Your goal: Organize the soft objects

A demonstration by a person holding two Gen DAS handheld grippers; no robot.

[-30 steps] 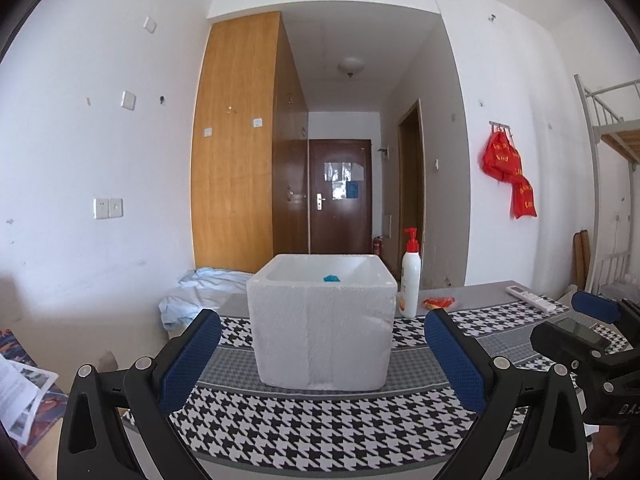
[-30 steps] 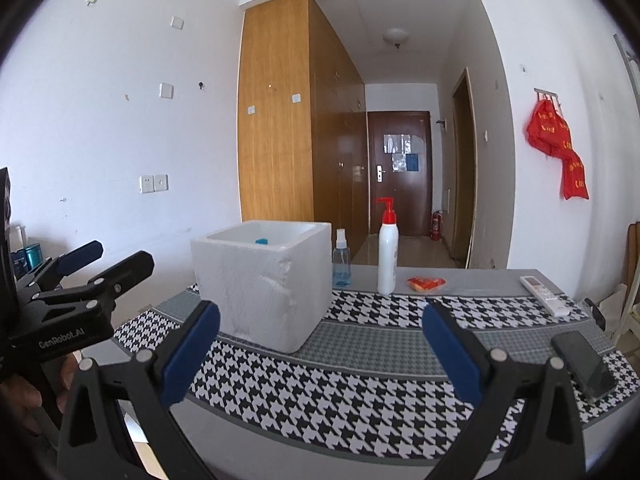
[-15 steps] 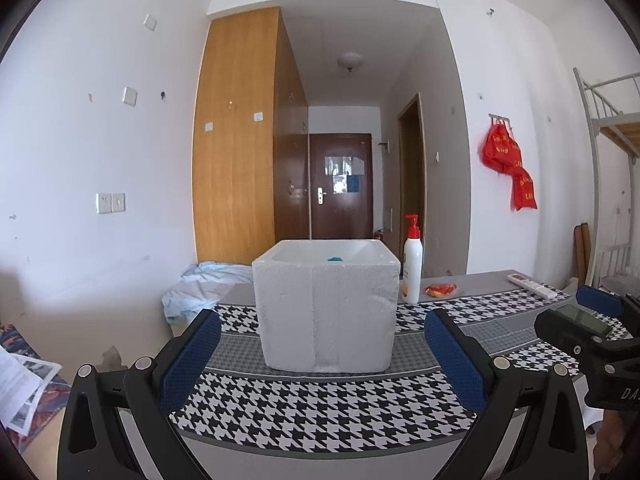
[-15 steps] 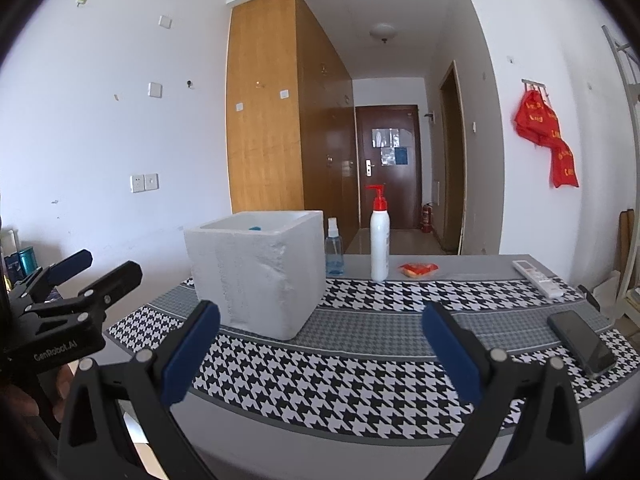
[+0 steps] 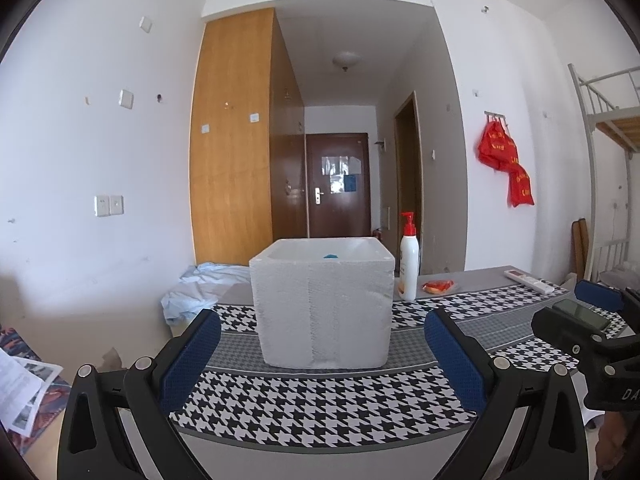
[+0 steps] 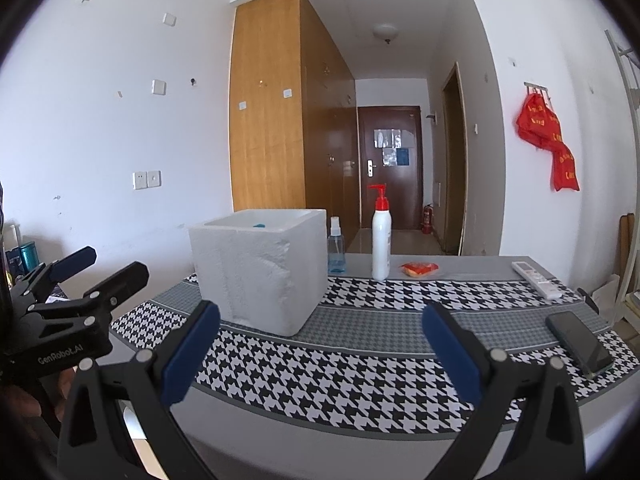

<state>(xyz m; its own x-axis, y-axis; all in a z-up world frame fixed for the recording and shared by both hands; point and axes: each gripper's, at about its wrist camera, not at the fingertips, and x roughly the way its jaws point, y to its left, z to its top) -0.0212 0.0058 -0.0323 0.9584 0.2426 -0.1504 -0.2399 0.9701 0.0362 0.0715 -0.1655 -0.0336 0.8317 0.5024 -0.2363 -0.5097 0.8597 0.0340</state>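
Note:
A white foam box (image 5: 323, 307) stands on the houndstooth tablecloth (image 5: 320, 408); it also shows in the right wrist view (image 6: 260, 268). A small blue thing (image 5: 331, 256) peeks over its inner rim. A small red-orange soft object (image 5: 439, 286) lies behind the box to the right, also in the right wrist view (image 6: 420, 269). My left gripper (image 5: 322, 356) is open and empty, in front of the box near the table's front edge. My right gripper (image 6: 320, 348) is open and empty, to the right of the box.
A white pump bottle (image 6: 381, 249) and a small blue spray bottle (image 6: 336, 252) stand behind the box. A remote (image 6: 536, 279) and a dark phone (image 6: 580, 338) lie at the right. Crumpled light-blue cloth (image 5: 200, 288) lies off the table's left end.
Both grippers have drawn back slightly from the table and shifted; the box looks a little smaller and more centred in the left view. Jaws stay open.

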